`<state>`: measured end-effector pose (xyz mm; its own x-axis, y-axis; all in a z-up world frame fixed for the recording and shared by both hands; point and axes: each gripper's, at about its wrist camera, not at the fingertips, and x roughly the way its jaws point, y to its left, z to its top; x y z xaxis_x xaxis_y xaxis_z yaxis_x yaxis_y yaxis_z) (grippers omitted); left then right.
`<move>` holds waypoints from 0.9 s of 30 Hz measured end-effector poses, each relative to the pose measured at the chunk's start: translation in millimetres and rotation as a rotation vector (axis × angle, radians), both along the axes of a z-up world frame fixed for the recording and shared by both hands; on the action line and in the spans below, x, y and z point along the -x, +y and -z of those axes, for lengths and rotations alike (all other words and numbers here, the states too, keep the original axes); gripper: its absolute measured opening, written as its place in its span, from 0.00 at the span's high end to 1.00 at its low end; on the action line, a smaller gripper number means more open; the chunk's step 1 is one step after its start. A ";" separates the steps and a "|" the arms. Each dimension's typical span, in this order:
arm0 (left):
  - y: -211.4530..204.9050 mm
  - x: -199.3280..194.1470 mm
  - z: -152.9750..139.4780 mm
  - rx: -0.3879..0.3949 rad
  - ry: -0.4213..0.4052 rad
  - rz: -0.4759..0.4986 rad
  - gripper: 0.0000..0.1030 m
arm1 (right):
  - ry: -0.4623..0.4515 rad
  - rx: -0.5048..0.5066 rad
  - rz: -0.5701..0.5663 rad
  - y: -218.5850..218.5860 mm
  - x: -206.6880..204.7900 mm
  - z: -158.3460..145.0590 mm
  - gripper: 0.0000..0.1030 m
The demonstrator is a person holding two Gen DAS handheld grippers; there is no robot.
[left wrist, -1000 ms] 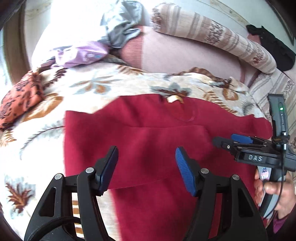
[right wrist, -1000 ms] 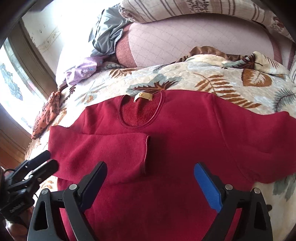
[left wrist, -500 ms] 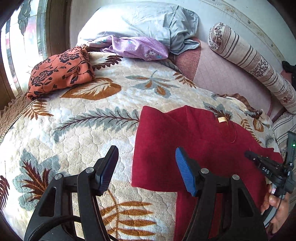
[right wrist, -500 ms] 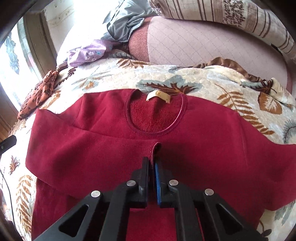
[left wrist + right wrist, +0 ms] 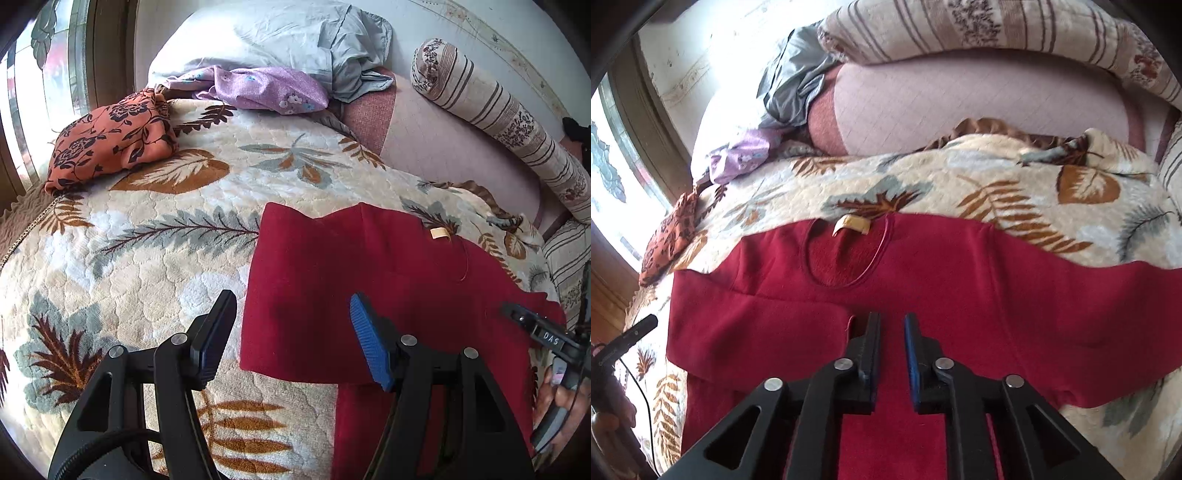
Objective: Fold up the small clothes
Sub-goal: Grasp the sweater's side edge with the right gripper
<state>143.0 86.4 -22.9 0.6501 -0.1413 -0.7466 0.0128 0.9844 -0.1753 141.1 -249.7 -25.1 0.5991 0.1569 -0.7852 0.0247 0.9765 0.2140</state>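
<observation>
With the right gripper (image 5: pixel 890 354) jaws just parting, nothing between them, and the left gripper (image 5: pixel 291 339) spread empty, the folded sleeve cuff (image 5: pixel 851 325) at nine o'clock of the dark red fleece pullover (image 5: pixel 960 295) may spring open.

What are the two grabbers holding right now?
Nothing. The right gripper has just opened beside the folded sleeve cuff of the red sweater; the left gripper hangs open above its edge.

The sweater (image 5: pixel 960 295) lies flat on the bed's quilt (image 5: pixel 129 266), its collar label (image 5: pixel 851 224) beyond the right fingers (image 5: pixel 871 354). One sleeve is folded across the body, its cuff (image 5: pixel 849 325) just left of those fingers. From the left wrist camera, the sweater's edge falls between the left fingers (image 5: pixel 214 339). Far beyond them a folded cloth (image 5: pixel 110 140) sits to the left, pillows (image 5: pixel 266 37) behind it, a bolster (image 5: pixel 498 114) to the right
</observation>
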 end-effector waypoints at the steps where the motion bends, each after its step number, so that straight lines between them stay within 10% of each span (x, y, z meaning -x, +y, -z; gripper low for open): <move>1: -0.1 0.1 -0.5 -0.009 0.000 0.004 0.38 | 0.015 0.007 -0.025 10.0 -3.8 8.4 0.43; 2: 0.7 0.4 -0.7 -0.018 0.000 0.006 0.37 | 0.027 0.009 -0.043 18.9 -7.0 16.7 0.26; 7: 12.7 1.0 0.8 -0.017 0.008 -0.018 0.38 | 0.035 0.032 -0.105 56.1 -22.3 44.4 0.29; 12: 20.8 0.2 1.9 -0.001 0.017 -0.042 0.37 | 0.006 0.098 -0.110 70.2 -27.9 45.6 0.96; 27: -6.3 -4.8 0.1 -0.004 0.009 0.002 0.38 | -0.122 0.083 0.165 -53.1 6.8 -26.6 0.96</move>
<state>147.8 80.1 -23.0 0.6431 -0.1399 -0.7529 0.0132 0.9850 -0.1718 134.3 -302.8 1.5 0.7028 -0.0136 -0.7112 0.1645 0.9758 0.1439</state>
